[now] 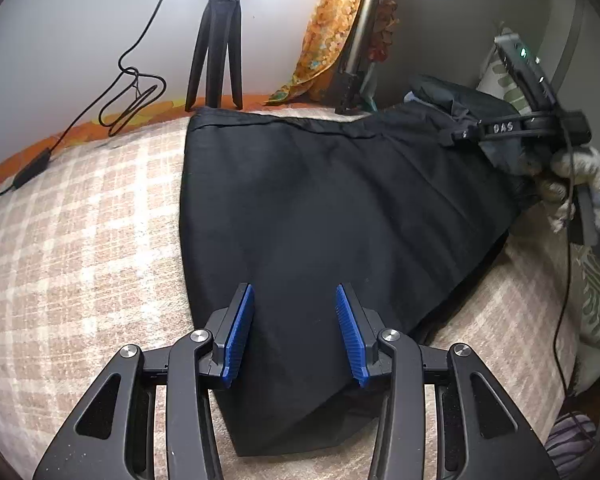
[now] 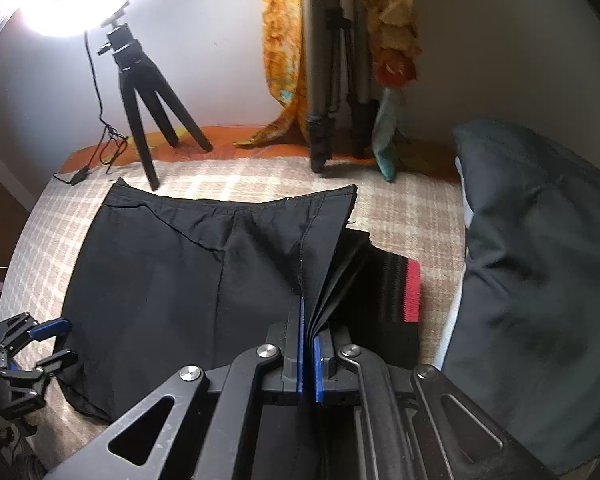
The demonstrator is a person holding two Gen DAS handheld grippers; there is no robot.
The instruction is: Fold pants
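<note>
Right claw [image 2: 308, 344] is clamped on a lifted edge of the black pants [image 2: 172, 272], which lie across the checked bed cover [image 2: 400, 208]. Left claw [image 1: 295, 332] hovers with its blue pads apart over the near end, holding nothing. Looks like mid-fold: next, carry that gripped edge across, then release.

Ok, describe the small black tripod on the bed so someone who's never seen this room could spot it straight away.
Find the checked bedspread with the black pants spread on it. Behind the pants, near the wall, stands the small black tripod carrying the bright lamp. Unlike the taller grey tripod by the orange cloth, it is short, all black and spread-legged.
</note>
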